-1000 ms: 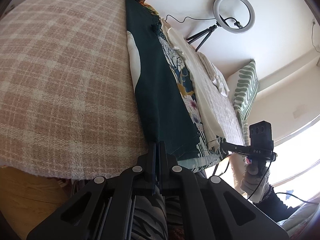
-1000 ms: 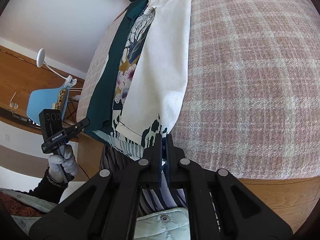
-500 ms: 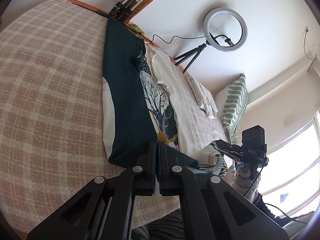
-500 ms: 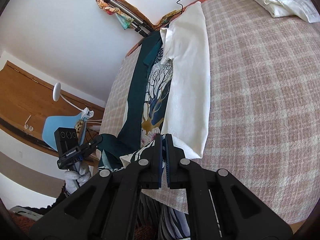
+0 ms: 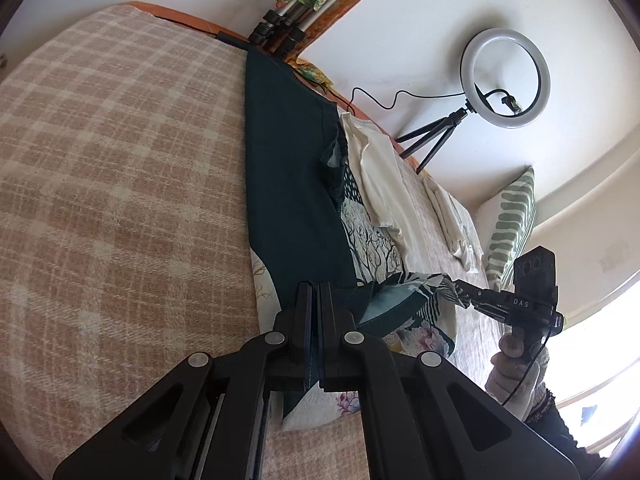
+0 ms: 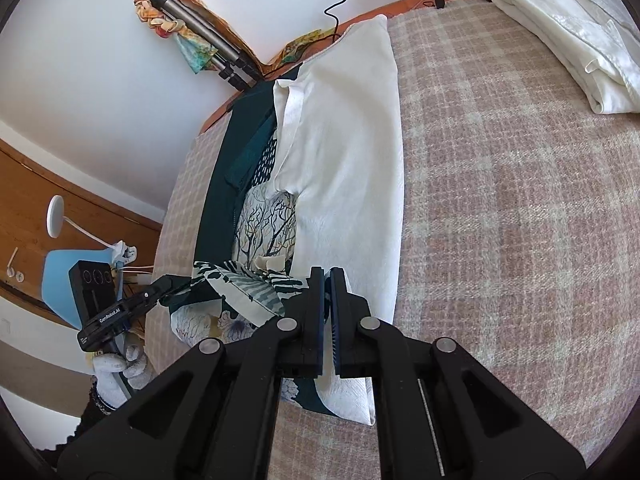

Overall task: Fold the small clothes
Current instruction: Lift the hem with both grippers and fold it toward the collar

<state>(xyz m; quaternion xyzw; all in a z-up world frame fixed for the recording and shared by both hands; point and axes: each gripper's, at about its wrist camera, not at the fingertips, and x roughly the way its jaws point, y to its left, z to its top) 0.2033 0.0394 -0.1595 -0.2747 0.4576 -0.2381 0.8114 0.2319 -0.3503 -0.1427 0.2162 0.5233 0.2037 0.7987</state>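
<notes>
Left wrist view: the left gripper (image 5: 315, 292) has its jaws closed on the near hem of the printed garment (image 5: 296, 200), which lies in a long strip on the plaid bed (image 5: 120, 168). The cloth looks thin, soft and light; I think hem corners are the best hold.

Right wrist view: the right gripper (image 6: 327, 280) pinches the other hem corner. The folded white cloth (image 6: 568, 40) lies well away from the garment, so there is free room for folding.

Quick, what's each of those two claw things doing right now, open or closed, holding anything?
Left gripper: closed on the printed garment's near hem.
Right gripper: closed on the same garment's hem.
</notes>
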